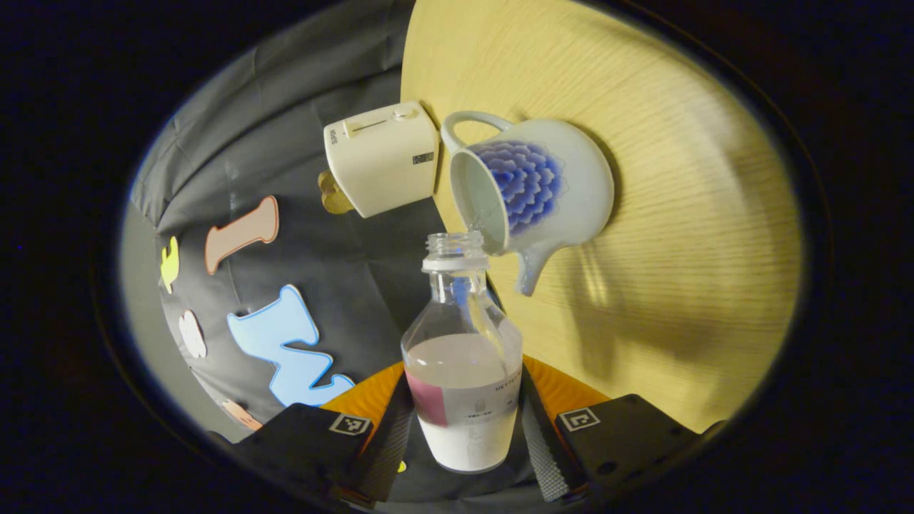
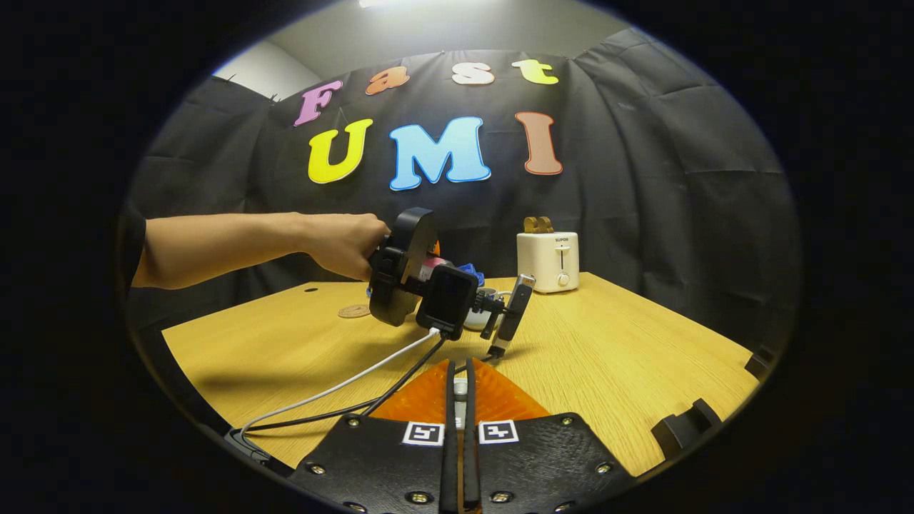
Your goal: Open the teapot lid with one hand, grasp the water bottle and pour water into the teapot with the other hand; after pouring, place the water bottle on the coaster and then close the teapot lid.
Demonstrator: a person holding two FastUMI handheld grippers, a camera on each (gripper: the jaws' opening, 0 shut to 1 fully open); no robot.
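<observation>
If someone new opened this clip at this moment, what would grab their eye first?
In the left gripper view, the left gripper clamps a tilted water bottle, its open mouth against the rim of the lidless white teapot with blue flowers. Behind stands a cream toaster. In the right gripper view, a hand holds that gripper above the wooden table.

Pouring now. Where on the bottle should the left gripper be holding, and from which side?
Grip the bottle on its straight lower body, at the label, one finger each side, coming from its base end as the left gripper does. Above, the shoulder tapers to a narrow neck, which needs room at the teapot.
</observation>
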